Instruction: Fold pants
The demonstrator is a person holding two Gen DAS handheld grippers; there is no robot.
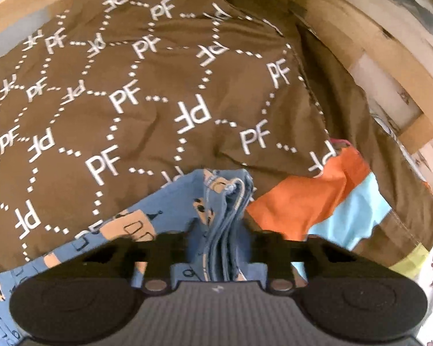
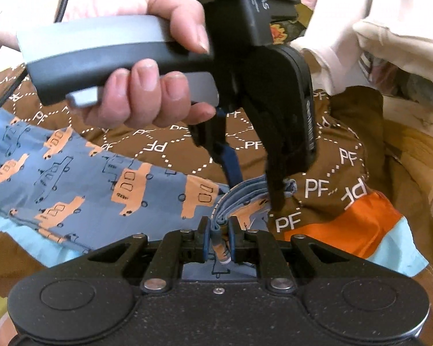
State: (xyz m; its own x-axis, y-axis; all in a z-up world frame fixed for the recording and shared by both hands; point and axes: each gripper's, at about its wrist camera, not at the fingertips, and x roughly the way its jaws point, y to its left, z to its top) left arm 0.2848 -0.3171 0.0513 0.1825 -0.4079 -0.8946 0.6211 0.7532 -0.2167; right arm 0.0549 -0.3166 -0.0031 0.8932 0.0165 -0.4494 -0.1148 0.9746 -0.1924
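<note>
The soft blue cotton pants printed with orange trucks [image 2: 72,178] are lying on the brown bedspread lettered PF [image 1: 158,101], at seven o'clock of the orange and pale-blue cloth [image 1: 317,210]. Their bunched waistband end is being pinched by the right tool [image 2: 218,236], nearly closed on the stacked layers. The same bundle is being clamped by the left tool [image 1: 219,245]. Being light, limp and slippery, the fabric is best gripped at thick seams.
</note>
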